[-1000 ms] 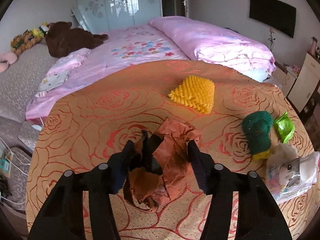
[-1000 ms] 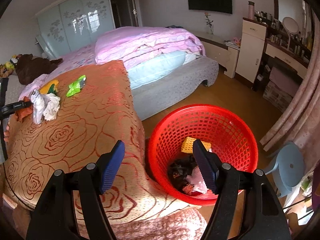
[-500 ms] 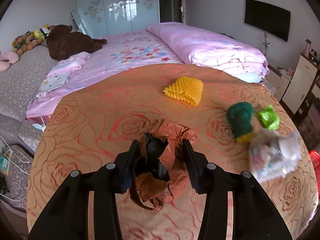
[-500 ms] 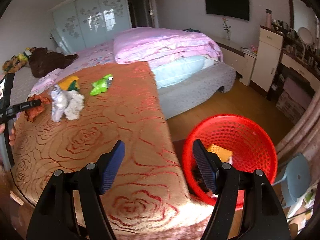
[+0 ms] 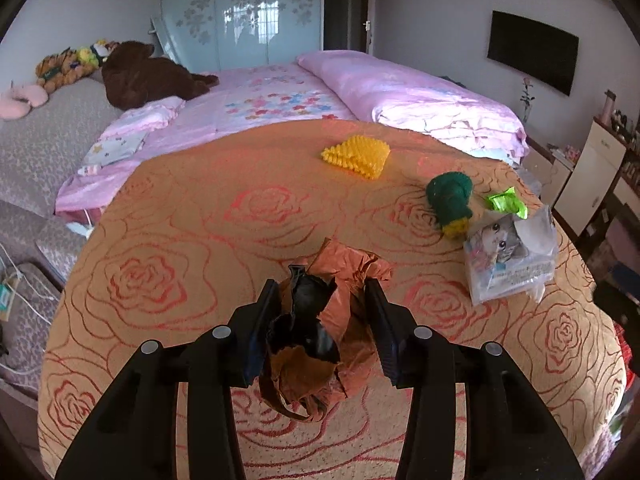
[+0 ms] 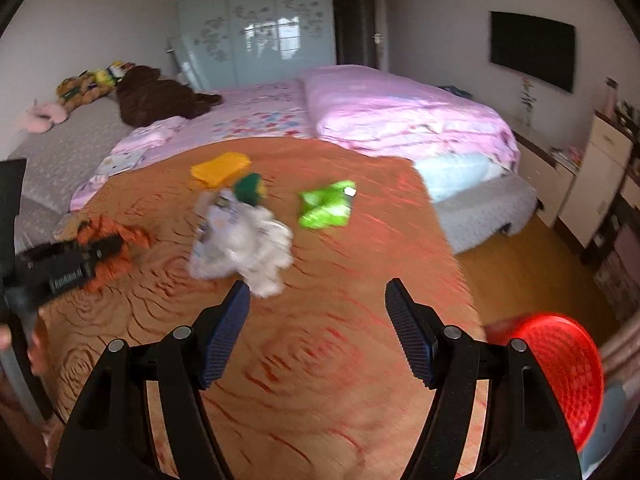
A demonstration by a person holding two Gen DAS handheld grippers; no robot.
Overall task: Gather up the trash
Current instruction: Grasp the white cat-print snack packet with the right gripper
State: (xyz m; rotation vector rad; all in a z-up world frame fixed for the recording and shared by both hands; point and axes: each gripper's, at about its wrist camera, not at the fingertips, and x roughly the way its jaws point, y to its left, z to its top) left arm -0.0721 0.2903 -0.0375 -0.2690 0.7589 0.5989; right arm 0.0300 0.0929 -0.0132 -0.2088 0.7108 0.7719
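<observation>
Left gripper (image 5: 322, 312) low over the bedspread (image 5: 192, 232), clamped on the crumpled brown wrapper (image 5: 320, 320). Right gripper (image 6: 318, 320) wide, holding nothing; white wad (image 6: 244, 244), blurred, sits probably near 11 o'clock off its left fingertip.

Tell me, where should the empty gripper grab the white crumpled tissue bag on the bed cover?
Probably its near, bunched white end. The white crumpled bag lies flat on the bed cover, just ahead of the open right gripper and a bit to its left. Come down from above with one finger on each side of that puffy lump; it sticks up, so the fingers can pinch it.
</observation>
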